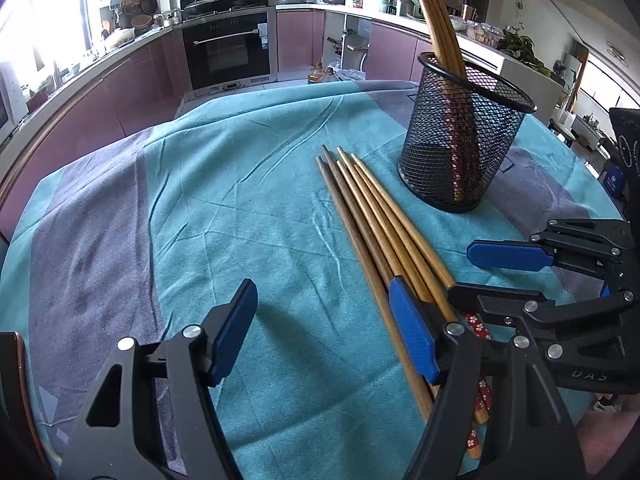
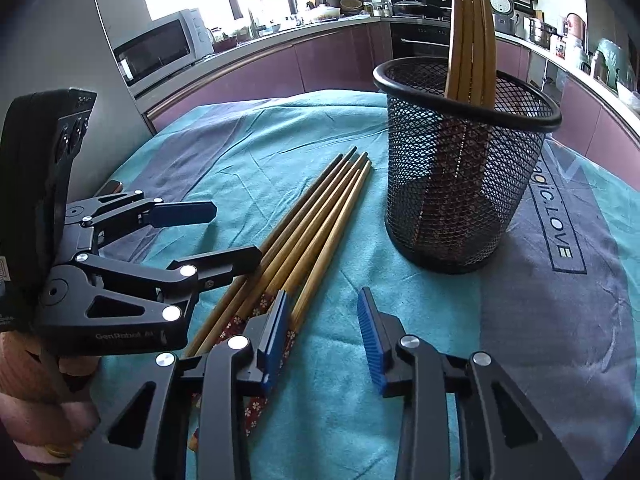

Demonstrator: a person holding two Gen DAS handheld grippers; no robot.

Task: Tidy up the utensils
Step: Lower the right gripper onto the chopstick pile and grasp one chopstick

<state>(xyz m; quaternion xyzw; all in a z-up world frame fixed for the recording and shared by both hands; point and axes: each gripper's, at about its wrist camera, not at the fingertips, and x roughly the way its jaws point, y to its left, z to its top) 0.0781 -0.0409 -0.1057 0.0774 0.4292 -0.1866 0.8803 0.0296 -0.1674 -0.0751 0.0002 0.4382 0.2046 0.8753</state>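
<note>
Several wooden chopsticks (image 1: pixel 372 216) (image 2: pixel 320 216) lie side by side on the teal cloth (image 1: pixel 240 200), their patterned ends towards me. A black mesh cup (image 1: pixel 464 140) (image 2: pixel 460 168) stands just behind them with several chopsticks upright in it. My left gripper (image 1: pixel 320 292) (image 2: pixel 236 234) is open, with only cloth between its fingers. Its right pad (image 1: pixel 412 328) rests against the left side of the bundle. My right gripper (image 2: pixel 323 296) (image 1: pixel 464 270) is open at the bundle's right side. The outermost chopstick lies between its jaws, beside the left pad (image 2: pixel 276 328), with a gap to the right pad.
The cloth covers a round table whose edge falls away at the left and the back. Kitchen counters, an oven (image 1: pixel 228 48) and a microwave (image 2: pixel 160 48) ring the room behind. A hand (image 2: pixel 24 368) holds the left gripper at lower left.
</note>
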